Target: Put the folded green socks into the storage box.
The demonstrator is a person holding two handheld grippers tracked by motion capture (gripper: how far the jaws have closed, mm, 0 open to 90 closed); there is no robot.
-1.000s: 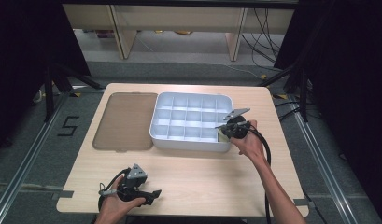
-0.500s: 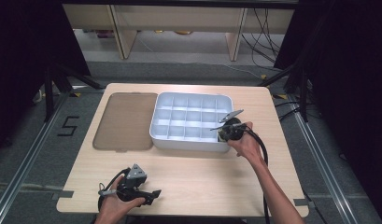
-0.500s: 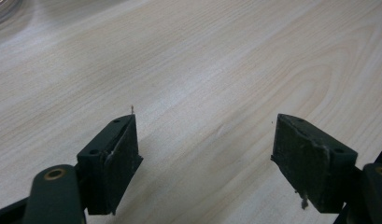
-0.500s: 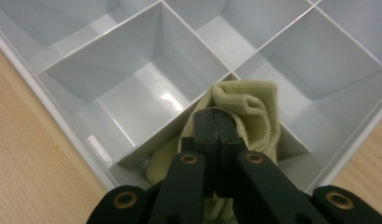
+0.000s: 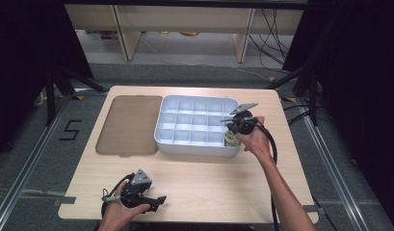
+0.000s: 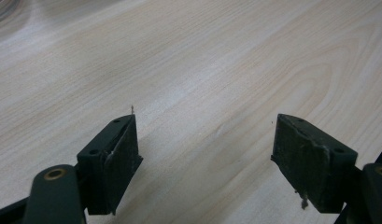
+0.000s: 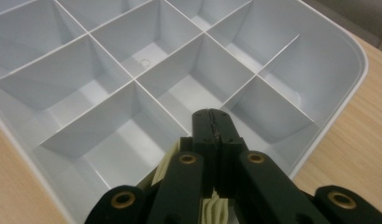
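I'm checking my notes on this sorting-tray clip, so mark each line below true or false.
1. The right gripper has its jaws shut. True.
2. The left gripper is shut on a roll. False: its jaws stand open over bare table.
3. A cream roll sits in the tray's near right corner compartment. True.
4. The brown lid covers the white compartment tray. False: it lies flat beside it.
5. The left gripper hovers above the tray. False: it is near the table's front edge.
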